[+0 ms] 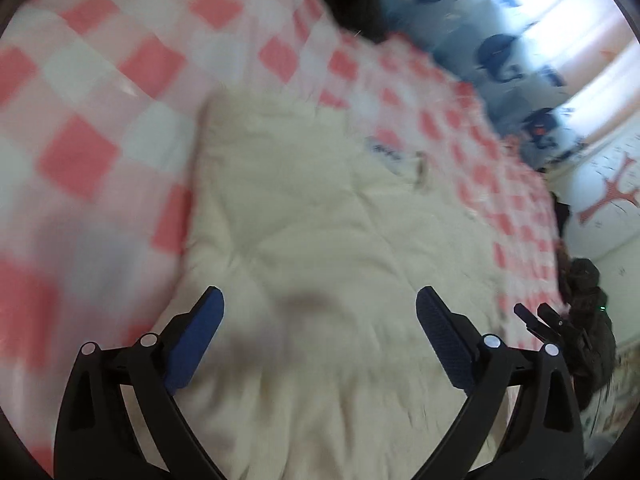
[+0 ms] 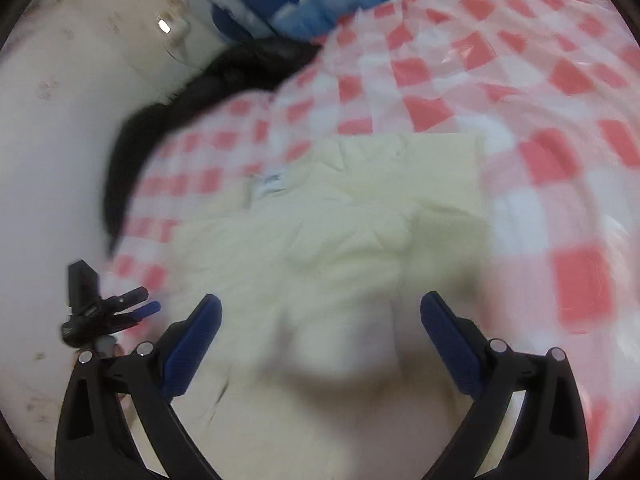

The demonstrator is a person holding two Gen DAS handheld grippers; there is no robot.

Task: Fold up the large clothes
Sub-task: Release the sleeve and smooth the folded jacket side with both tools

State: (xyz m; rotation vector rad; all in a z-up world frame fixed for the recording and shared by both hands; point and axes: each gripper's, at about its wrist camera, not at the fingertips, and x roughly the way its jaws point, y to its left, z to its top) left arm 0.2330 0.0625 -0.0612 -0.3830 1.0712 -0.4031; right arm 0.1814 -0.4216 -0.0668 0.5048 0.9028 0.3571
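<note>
A home bedroom: a bed [image 1: 100, 80] under a pink-and-white checked cover [image 2: 520, 100] fills both views, blue-patterned bedding [image 2: 280, 0] is heaped ahead of the right tool, and a bright curtained window [image 1: 560, 12] glows beyond the left tool.

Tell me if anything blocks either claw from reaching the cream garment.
Nothing visible does. The cream garment lies spread on the checkered sheet, directly ahead of the open left claw and open right claw. The black cloth lies off to the side.
</note>
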